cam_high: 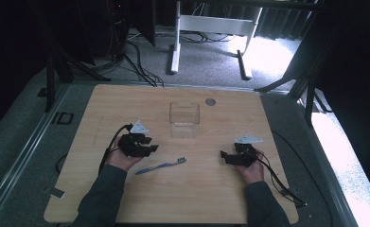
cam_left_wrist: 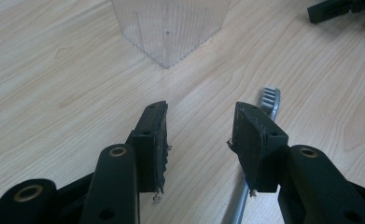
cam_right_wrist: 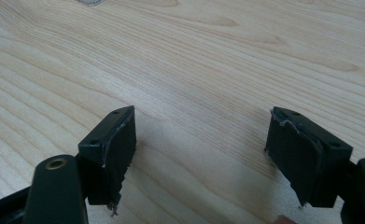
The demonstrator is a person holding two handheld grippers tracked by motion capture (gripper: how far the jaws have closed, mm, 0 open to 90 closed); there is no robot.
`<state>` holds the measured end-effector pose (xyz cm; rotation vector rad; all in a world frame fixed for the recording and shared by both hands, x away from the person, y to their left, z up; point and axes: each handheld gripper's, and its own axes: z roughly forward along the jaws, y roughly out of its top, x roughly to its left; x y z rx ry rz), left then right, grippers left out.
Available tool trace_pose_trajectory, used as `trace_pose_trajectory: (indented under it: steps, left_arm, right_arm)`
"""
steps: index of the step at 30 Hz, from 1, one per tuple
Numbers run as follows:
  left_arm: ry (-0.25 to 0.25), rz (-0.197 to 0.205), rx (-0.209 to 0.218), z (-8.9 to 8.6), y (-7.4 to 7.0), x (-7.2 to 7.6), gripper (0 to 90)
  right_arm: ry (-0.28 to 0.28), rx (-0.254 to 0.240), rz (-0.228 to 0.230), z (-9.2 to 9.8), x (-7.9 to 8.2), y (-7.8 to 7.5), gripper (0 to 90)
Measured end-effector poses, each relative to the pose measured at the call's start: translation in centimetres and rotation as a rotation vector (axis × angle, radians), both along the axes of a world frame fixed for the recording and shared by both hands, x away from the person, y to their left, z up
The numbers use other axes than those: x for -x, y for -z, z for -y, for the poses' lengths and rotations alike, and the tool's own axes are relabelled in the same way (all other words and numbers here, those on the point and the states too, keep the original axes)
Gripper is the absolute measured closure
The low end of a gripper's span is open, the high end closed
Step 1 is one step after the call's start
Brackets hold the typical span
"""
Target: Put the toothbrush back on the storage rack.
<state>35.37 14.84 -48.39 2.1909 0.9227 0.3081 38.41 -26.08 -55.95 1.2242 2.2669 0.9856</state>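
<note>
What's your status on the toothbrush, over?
Left gripper open, nothing between the jaws. Right gripper open on bare table. Toothbrush flat on the table, beside the left gripper, ungripped. Clear container upright beyond it, nothing blocking.

I see light wood table [cam_high: 126,198], rounded corners, on grey carpet floor [cam_high: 26,137]. Far side: white desk frame [cam_high: 211,28], black cables [cam_high: 135,61] trailing across floor. Dark surroundings left and far right, black metal struts [cam_high: 50,80] at both sides. Bright light patch [cam_high: 272,54] on floor far right and along right edge.
</note>
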Motion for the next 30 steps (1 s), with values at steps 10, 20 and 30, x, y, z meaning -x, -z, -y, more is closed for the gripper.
trace_pose_trajectory:
  steps: [10, 20, 30]
  left_arm:
    - [0.031, -0.004, -0.021, 0.28, -0.21, 0.07, 56.1]
    - [0.049, -0.017, -0.039, 0.56, -0.11, 0.07, 57.7]
    - [0.070, -0.024, -0.052, 0.82, -0.15, 0.04, 58.9]
  right_arm:
    - [-0.001, 0.001, 0.000, 0.01, 0.00, 0.00, 23.9]
    - [-0.003, 0.001, 0.000, 0.00, 0.00, 0.00, 23.9]
    - [-0.005, 0.002, 0.000, 0.00, 0.00, -0.01, 23.9]
